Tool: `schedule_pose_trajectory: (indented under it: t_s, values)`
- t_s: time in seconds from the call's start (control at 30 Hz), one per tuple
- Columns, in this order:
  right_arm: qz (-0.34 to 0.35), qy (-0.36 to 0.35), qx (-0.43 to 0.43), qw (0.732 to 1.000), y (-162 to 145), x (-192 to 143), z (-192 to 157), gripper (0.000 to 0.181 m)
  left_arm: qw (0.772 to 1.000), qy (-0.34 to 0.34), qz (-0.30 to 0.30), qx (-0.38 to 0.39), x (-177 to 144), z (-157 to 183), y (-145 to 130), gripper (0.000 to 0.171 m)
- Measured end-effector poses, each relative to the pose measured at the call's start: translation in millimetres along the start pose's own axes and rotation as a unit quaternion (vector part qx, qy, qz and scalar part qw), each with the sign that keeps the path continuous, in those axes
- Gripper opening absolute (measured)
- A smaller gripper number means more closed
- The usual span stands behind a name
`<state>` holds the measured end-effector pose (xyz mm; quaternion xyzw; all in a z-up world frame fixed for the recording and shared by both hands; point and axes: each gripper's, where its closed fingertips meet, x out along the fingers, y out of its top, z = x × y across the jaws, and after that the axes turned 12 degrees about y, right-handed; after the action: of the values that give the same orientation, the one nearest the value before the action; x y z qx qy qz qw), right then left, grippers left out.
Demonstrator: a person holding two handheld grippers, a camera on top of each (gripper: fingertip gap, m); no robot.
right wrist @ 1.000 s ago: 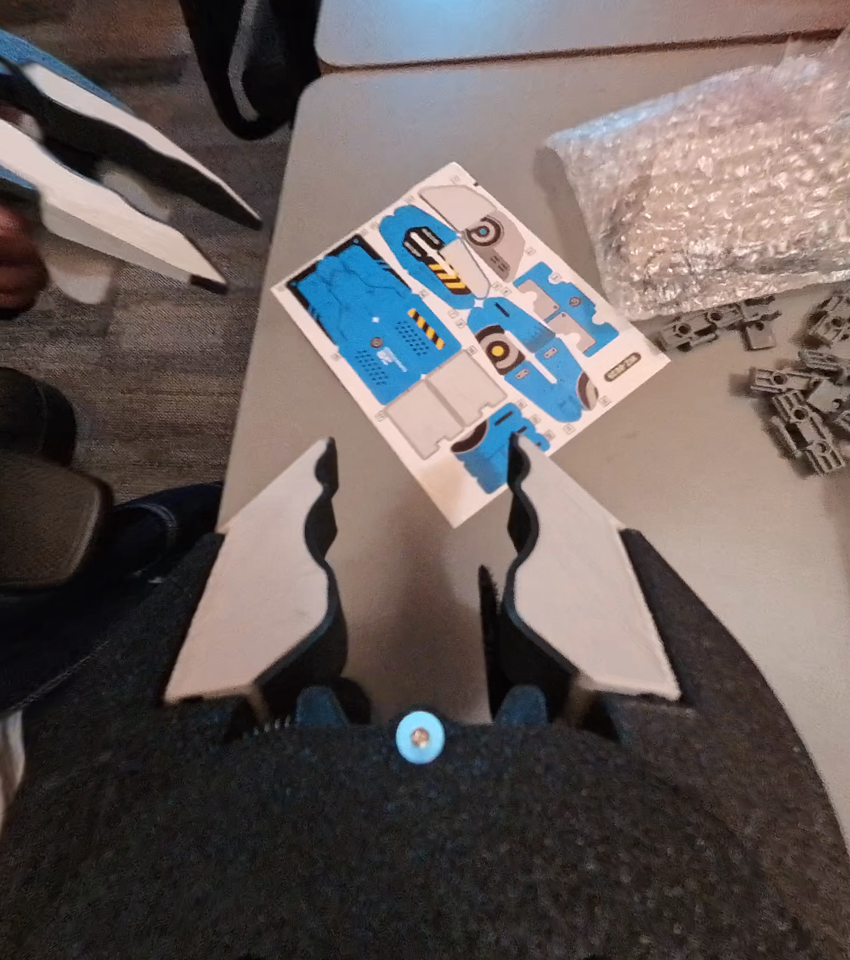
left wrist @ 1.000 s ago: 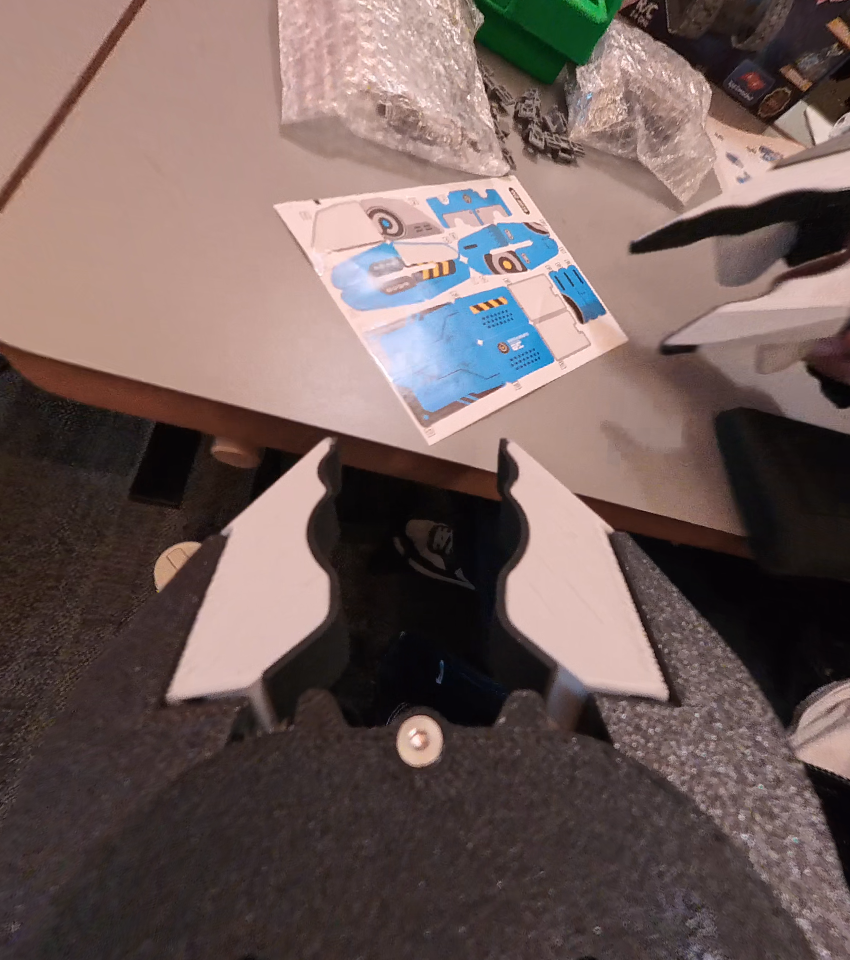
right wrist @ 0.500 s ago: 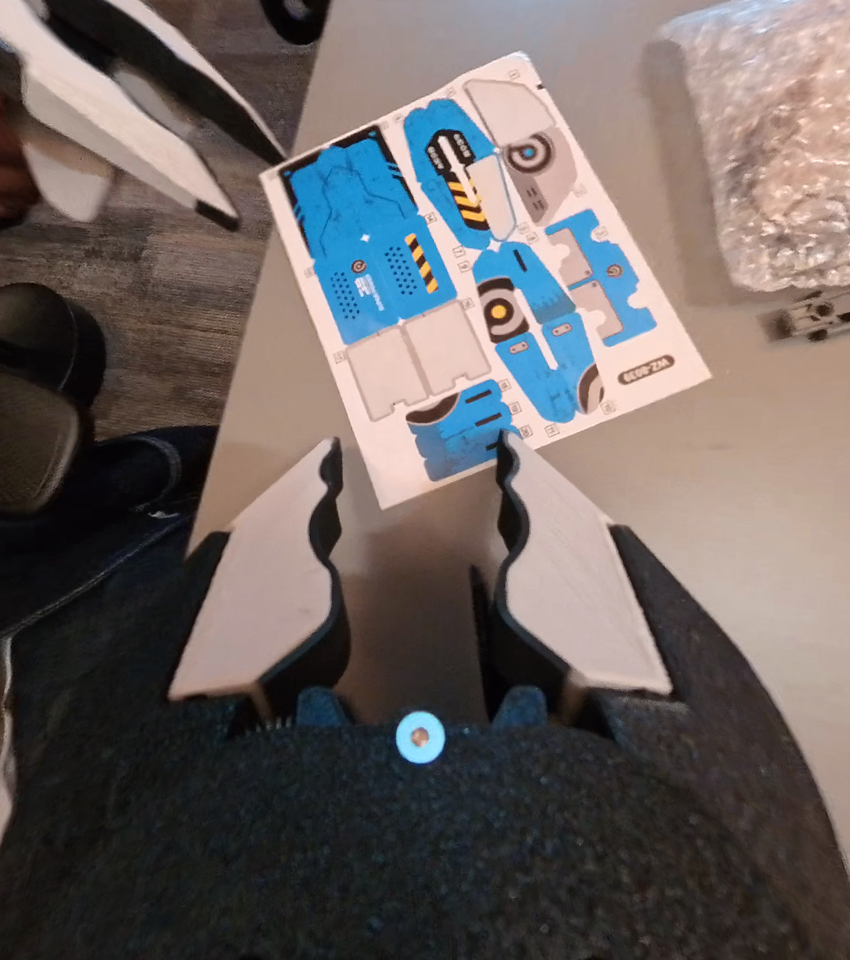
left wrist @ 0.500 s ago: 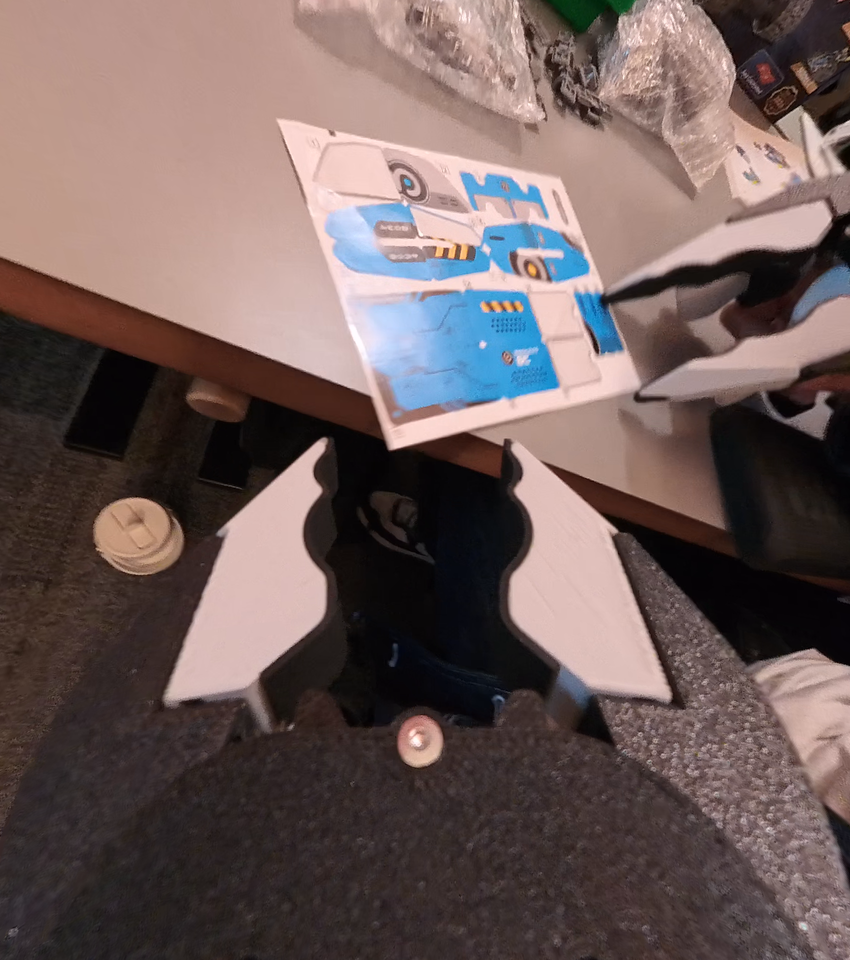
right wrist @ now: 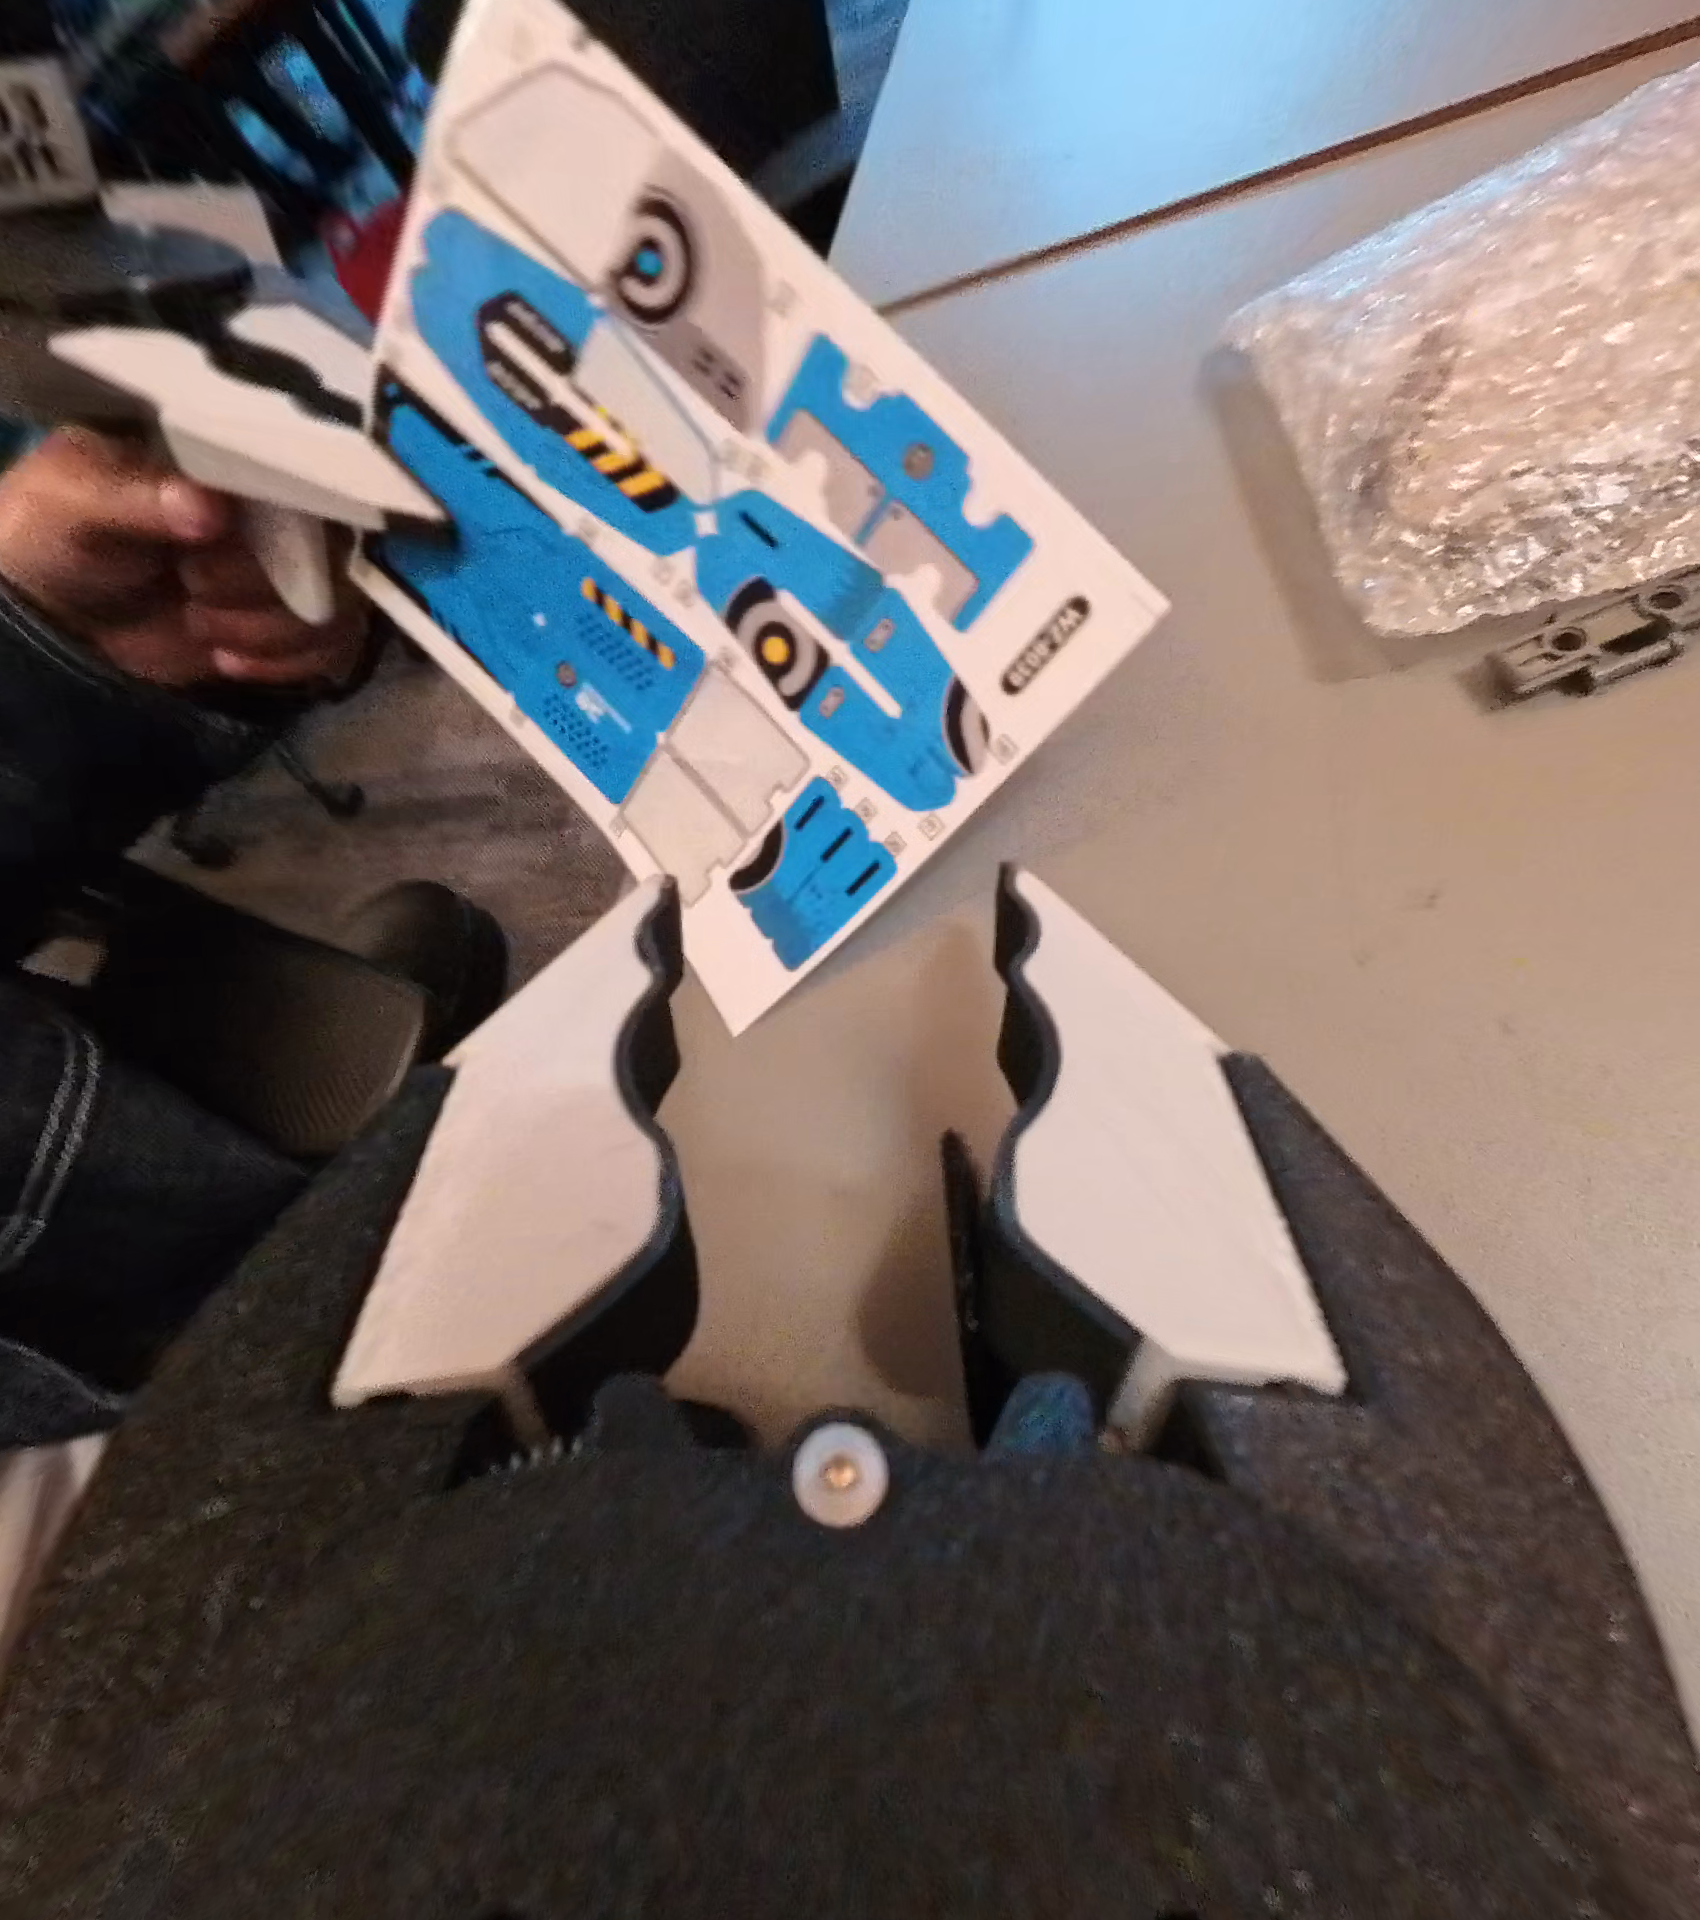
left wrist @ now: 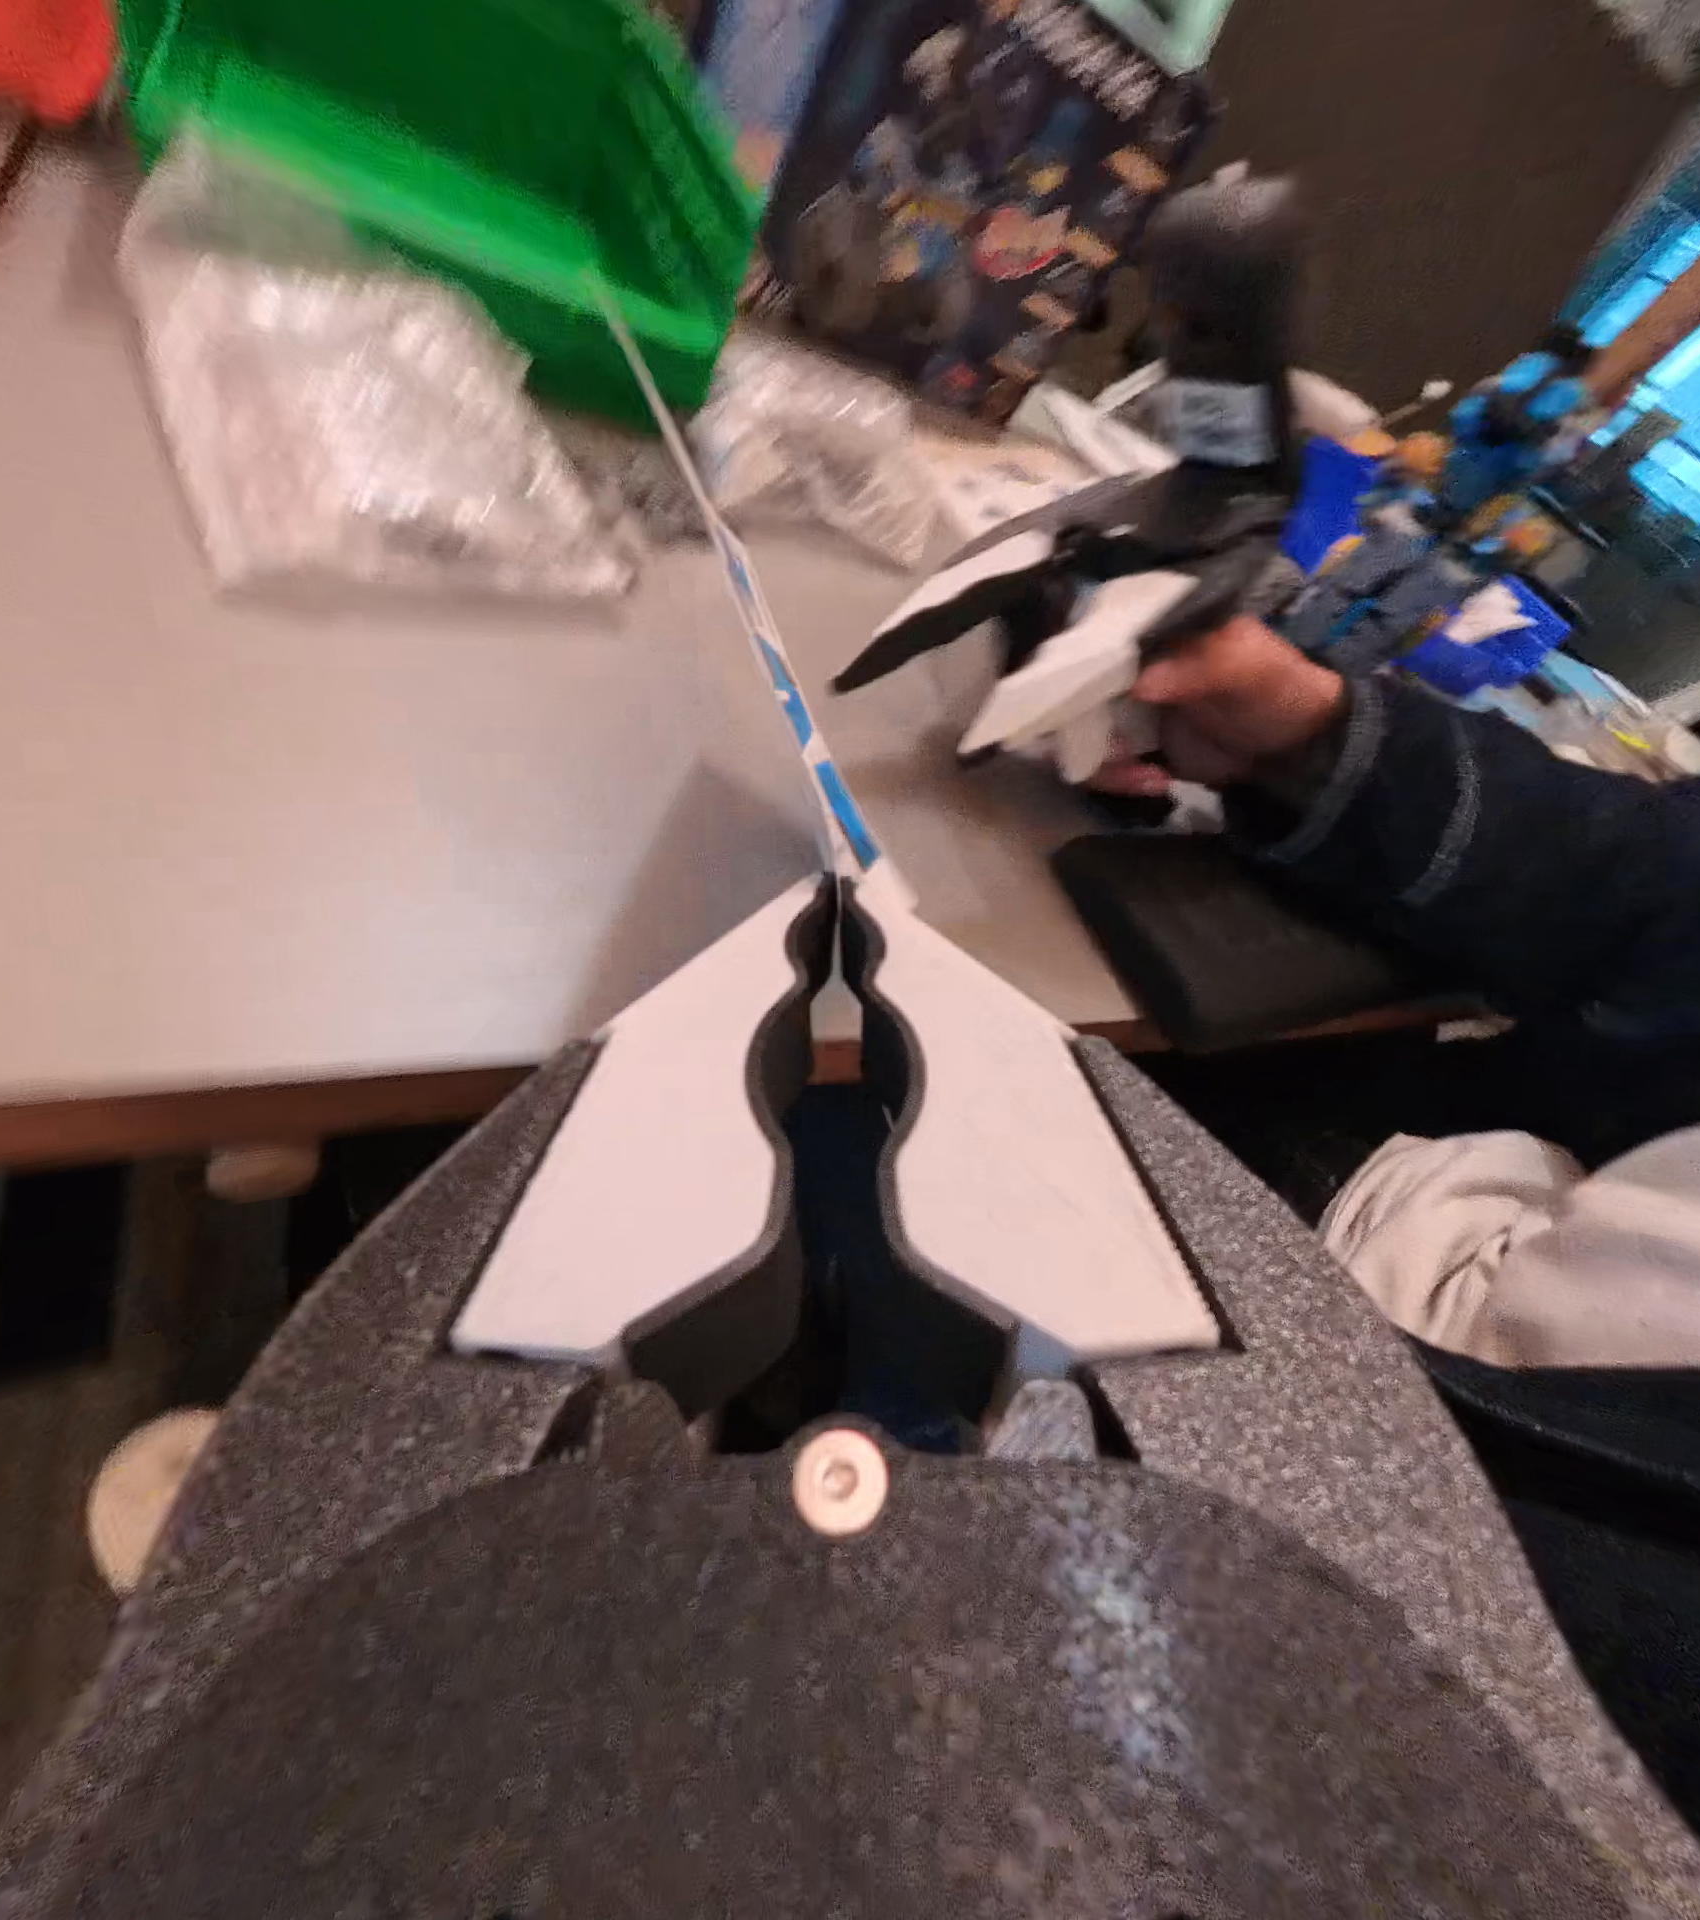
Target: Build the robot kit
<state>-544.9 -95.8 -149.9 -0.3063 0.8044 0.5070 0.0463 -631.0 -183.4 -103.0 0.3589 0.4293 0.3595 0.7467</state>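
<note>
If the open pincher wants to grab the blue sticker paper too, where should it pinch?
Probably the bare white corner of the sticker sheet nearest the right gripper, coming straight ahead. The sheet is thin and lifted off the table, so that edge hangs free, away from the stickers. The left gripper already pinches the far side.

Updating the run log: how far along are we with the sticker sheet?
Done: sticker sheet is up off the table. In hand: left tool shut on its edge, holding it tilted; right tool open, empty, by its lower corner. Left: stickers all look unpeeled; only one tool holds the sheet.
</note>
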Motion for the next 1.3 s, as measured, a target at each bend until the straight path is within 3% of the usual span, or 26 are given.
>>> schedule_pose_trajectory:
  t_s: [0.13, 0.23, 0.33, 0.67, 0.73, 0.8, 0.83, 0.87, 0.93, 1.07, 1.2, 1.3]
  values:
    - [0.097, 0.100, 0.061, 0.988, 24.5, -8.2, -12.7, 0.064, 0.995, -0.073, 0.051, 0.050, -13.3, 36.6, 34.6, 0.000]
    - [0.187, 0.217, 0.058, 0.956, 58.3, -31.1, -49.4, 0.041, 0.995, -0.085, 0.046, 0.029, -10.2, 37.3, 43.9, 0.000]
    - [0.221, 0.227, 0.031, 0.948, 70.2, -48.5, -58.0, 0.000, 0.997, -0.071, 0.036, -0.003, -5.2, 27.1, 46.7, 0.000]
    - [0.244, 0.240, 0.040, 0.939, 79.0, -66.0, -61.5, 0.000, 0.997, -0.066, 0.035, -0.030, -5.3, 20.1, 49.5, 0.000]
    - [0.233, 0.227, 0.047, 0.944, 77.3, -63.3, -57.9, 0.000, 0.999, -0.029, 0.033, -0.030, -2.6, 10.2, 51.8, 0.003]
    - [0.236, 0.210, 0.071, 0.946, 77.1, -61.5, -50.1, 0.000, 0.991, 0.131, 0.022, -0.017, 0.2, -35.6, 54.8, 0.039]
    - [0.238, 0.195, 0.088, 0.948, 76.7, -60.5, -43.0, 0.000, 0.974, 0.225, 0.031, 0.011, -6.6, -57.0, 61.8, 0.055]
    - [0.243, 0.190, 0.102, 0.946, 76.7, -60.7, -39.0, 0.000, 0.957, 0.280, 0.054, 0.046, -14.3, -60.6, 72.9, 0.055]
    - [0.249, 0.189, 0.133, 0.940, 76.7, -60.4, -34.4, 0.000, 0.951, 0.278, 0.095, 0.098, -10.4, -24.1, 88.5, 0.051]
    - [0.262, 0.226, 0.157, 0.925, 83.2, -60.0, -46.5, 0.000, 0.977, 0.146, 0.044, 0.151, 46.4, 71.7, 66.3, 0.057]
    - [0.268, 0.265, 0.161, 0.912, 88.7, -62.1, -62.7, 0.000, 0.972, 0.134, 0.020, 0.193, 85.6, 96.5, 52.6, 0.075]
    - [0.271, 0.244, 0.153, 0.919, 88.9, -62.7, -59.4, 0.000, 0.968, 0.167, 0.012, 0.186, 100.1, 95.4, 50.3, 0.081]
